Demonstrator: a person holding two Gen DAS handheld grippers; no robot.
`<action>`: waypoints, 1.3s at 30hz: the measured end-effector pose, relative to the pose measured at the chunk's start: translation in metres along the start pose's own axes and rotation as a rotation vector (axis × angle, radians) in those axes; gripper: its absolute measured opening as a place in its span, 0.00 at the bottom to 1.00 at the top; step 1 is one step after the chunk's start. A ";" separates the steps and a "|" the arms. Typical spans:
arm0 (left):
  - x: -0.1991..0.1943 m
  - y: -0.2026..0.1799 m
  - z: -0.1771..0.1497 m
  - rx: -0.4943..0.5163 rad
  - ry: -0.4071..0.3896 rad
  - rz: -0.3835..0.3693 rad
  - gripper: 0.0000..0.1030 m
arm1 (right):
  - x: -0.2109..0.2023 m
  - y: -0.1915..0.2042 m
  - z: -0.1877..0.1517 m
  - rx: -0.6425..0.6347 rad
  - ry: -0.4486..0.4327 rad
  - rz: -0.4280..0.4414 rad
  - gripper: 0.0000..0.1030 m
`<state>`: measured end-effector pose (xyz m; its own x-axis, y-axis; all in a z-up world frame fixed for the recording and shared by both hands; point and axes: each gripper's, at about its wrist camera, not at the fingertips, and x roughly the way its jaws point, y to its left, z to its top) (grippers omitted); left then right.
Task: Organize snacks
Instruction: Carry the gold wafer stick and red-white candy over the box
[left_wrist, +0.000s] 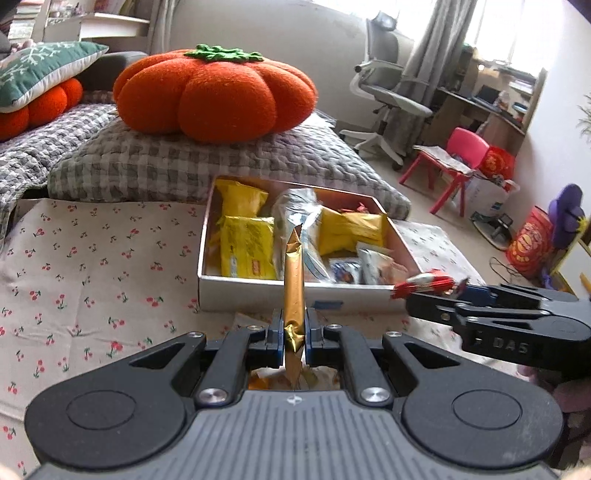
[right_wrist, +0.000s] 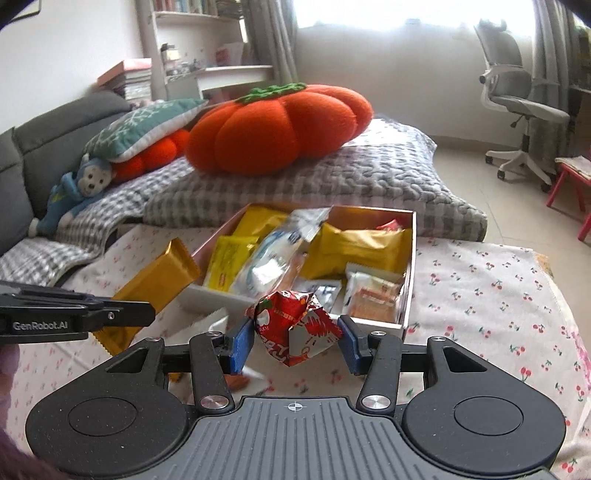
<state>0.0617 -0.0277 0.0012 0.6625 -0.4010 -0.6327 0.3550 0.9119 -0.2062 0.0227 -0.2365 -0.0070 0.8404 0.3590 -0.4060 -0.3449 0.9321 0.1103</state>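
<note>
My left gripper (left_wrist: 294, 334) is shut on a gold foil snack packet (left_wrist: 293, 284) that stands edge-on between the pads; the same gold packet (right_wrist: 159, 284) shows flat at the left of the right wrist view. My right gripper (right_wrist: 295, 341) is shut on a red and white snack packet (right_wrist: 295, 328), crumpled between the blue pads. From the left wrist view that red packet (left_wrist: 424, 283) sticks out of the right gripper at the right. Just beyond both stands an open white box (left_wrist: 258, 291) (right_wrist: 408, 295) holding yellow, silver and white snack packs.
The box rests on a cherry-print cloth (left_wrist: 92, 266) (right_wrist: 480, 295). Behind it lie a grey checked cushion (left_wrist: 184, 162) and an orange pumpkin pillow (left_wrist: 214, 96) (right_wrist: 280, 125). An office chair (left_wrist: 388, 88) and a pink child's chair (left_wrist: 454, 162) stand on the floor at right.
</note>
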 end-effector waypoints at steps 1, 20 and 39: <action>0.004 0.002 0.003 -0.007 0.001 0.005 0.09 | 0.002 -0.002 0.003 0.004 -0.002 -0.003 0.47; 0.061 0.006 0.038 0.012 0.006 0.047 0.09 | 0.058 -0.025 0.021 0.047 0.018 -0.026 0.48; 0.093 0.002 0.057 0.021 -0.016 0.093 0.09 | 0.079 -0.033 0.033 0.057 0.013 -0.042 0.48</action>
<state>0.1613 -0.0681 -0.0152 0.7040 -0.3159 -0.6360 0.3048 0.9433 -0.1312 0.1139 -0.2376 -0.0129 0.8477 0.3193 -0.4235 -0.2847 0.9476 0.1447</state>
